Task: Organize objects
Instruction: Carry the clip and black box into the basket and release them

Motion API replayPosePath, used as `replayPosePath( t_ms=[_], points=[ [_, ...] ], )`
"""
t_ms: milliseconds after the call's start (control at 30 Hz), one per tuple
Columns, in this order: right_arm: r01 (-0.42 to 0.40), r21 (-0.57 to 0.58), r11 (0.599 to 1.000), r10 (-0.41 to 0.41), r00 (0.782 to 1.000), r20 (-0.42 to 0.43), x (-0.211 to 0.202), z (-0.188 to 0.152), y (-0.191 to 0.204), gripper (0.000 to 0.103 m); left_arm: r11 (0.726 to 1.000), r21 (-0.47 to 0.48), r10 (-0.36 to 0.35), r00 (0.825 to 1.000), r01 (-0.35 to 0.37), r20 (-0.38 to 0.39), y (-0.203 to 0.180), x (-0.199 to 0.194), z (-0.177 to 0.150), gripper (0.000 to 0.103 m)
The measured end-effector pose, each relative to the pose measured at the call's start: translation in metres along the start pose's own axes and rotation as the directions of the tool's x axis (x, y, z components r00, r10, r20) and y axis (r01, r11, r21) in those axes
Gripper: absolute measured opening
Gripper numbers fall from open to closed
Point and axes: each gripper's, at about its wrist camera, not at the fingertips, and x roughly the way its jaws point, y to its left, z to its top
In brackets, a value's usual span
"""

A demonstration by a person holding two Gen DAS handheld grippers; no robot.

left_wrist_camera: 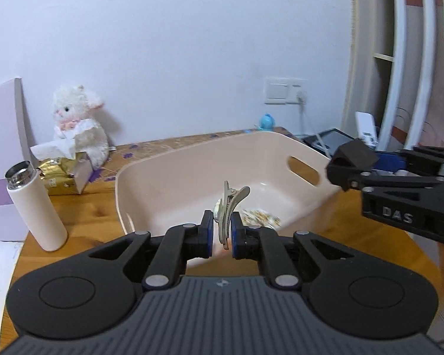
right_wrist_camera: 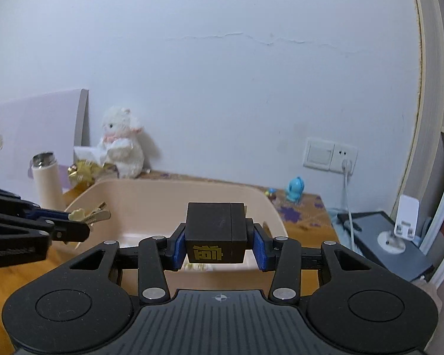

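A white flask stands uncapped at nine o'clock of the pink bin, with a gold packet and a plush lamb behind it at about ten o'clock against the wall, and a small blue figure past the bin's far rim at one o'clock. Nothing blocks the bin's open top; something patterned and blurred lies on its floor. The left gripper is held level over the bin's near rim, jaws pinching a hair clip. The clip stands nearly upright, long axis vertical, its prongs tipped toward one o'clock. The right gripper reaches in from three o'clock, above the bin's handle side, jaws clamped on the flanks of a black box, whose gold character faces back toward the holder.
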Motion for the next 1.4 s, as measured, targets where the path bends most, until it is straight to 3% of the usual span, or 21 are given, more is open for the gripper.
replayPosePath(
  t_ms=[233, 500, 767, 833, 900, 967, 1000, 1133, 1400],
  points=[
    [0.016, 0.009, 1.0, -0.016, 0.999, -0.047, 0.039, 0.014, 0.005, 0.041, 0.997, -0.028, 0.07, 0.994, -0.072, -0.081, 0.011, 0.052, 0.014, 0.013],
    [0.026, 0.036, 0.999, -0.02, 0.988, -0.152, 0.076, 0.002, 0.001, 0.041, 0.996, -0.065, 0.043, 0.983, -0.056, -0.177, 0.015, 0.093, 0.008, 0.013],
    [0.037, 0.03, 0.999, -0.029, 0.974, -0.224, 0.093, -0.009, 0.003, 0.042, 0.996, -0.037, 0.076, 0.973, -0.086, -0.217, 0.014, 0.105, -0.001, 0.014],
    [0.027, 0.036, 0.999, -0.018, 0.973, -0.232, 0.092, -0.009, 0.002, 0.05, 0.995, -0.036, 0.079, 0.974, -0.089, -0.21, 0.013, 0.102, -0.001, 0.015],
    [0.028, 0.041, 0.999, -0.018, 0.975, -0.222, 0.087, -0.007, 0.0, 0.053, 0.996, -0.04, 0.069, 0.975, -0.079, -0.212, 0.013, 0.098, 0.001, 0.027],
    [0.029, 0.044, 0.999, -0.019, 0.978, -0.209, 0.081, -0.004, -0.002, 0.058, 0.995, -0.043, 0.085, 0.976, -0.095, -0.198, 0.012, 0.092, 0.002, 0.072],
    [0.031, 0.042, 0.999, -0.021, 0.979, -0.204, 0.078, -0.003, -0.003, 0.059, 0.993, -0.039, 0.1, 0.977, -0.11, -0.189, 0.012, 0.088, 0.003, 0.079],
    [0.047, 0.048, 0.998, -0.037, 0.981, -0.191, 0.063, -0.001, -0.007, 0.069, 0.992, -0.039, 0.113, 0.977, -0.122, -0.179, 0.012, 0.076, 0.005, 0.083],
    [0.082, 0.083, 0.993, -0.062, 0.974, -0.216, 0.04, -0.006, -0.018, 0.075, 0.99, -0.038, 0.131, 0.978, -0.139, -0.161, 0.005, 0.047, 0.002, 0.084]
  ],
)
